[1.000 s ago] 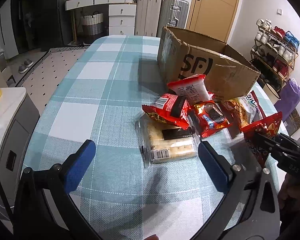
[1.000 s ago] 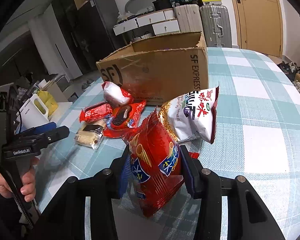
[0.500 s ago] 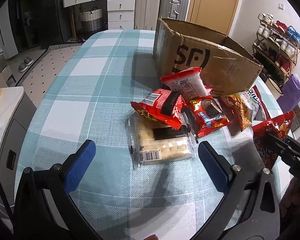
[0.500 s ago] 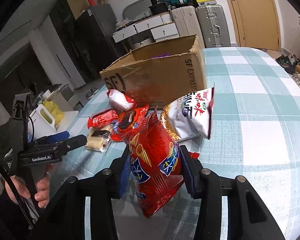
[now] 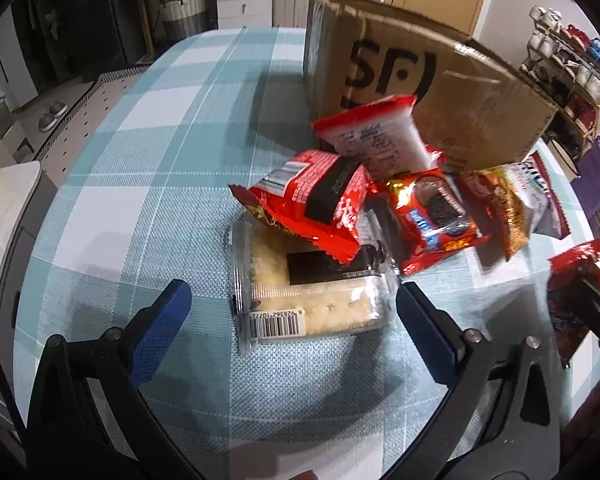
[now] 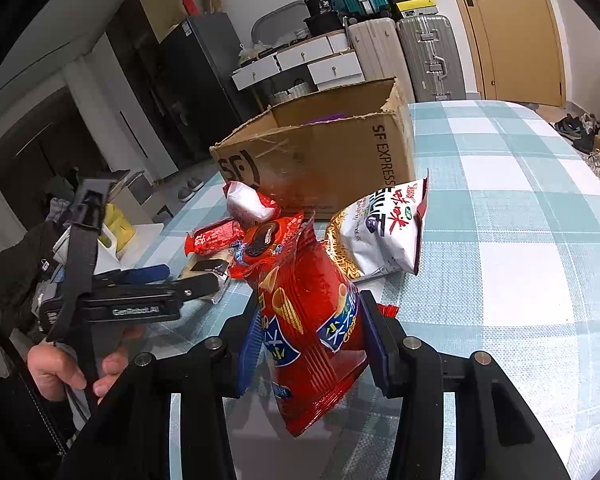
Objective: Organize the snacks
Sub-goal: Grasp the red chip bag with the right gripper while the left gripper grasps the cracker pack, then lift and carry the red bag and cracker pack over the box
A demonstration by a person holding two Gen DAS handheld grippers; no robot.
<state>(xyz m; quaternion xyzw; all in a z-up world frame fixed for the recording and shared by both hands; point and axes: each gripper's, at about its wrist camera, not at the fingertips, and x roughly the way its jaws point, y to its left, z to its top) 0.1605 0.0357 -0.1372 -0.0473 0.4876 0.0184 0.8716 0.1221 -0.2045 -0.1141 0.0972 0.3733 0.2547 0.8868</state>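
My right gripper (image 6: 310, 340) is shut on a red chip bag (image 6: 308, 320) and holds it above the table; the bag also shows in the left wrist view (image 5: 580, 276). My left gripper (image 5: 292, 312) is open, its blue pads either side of a clear plastic pastry box (image 5: 308, 296). On the box lies a red snack packet (image 5: 312, 204). Beside it are a red cookie packet (image 5: 432, 216), a white and red packet (image 5: 376, 140) and a white noodle bag (image 6: 384, 228). An open cardboard box (image 6: 320, 152) stands behind them.
The table has a blue and white checked cloth (image 5: 132, 168). Suitcases (image 6: 428, 60), white drawers and a door stand behind the table. A shoe rack (image 5: 568, 68) is at the right. A white cabinet (image 5: 8, 200) stands at the table's left.
My left gripper has moved forward to the pastry box, which now lies between its pads. My right gripper has risen a little with the chip bag, so the inside of the cardboard box shows.
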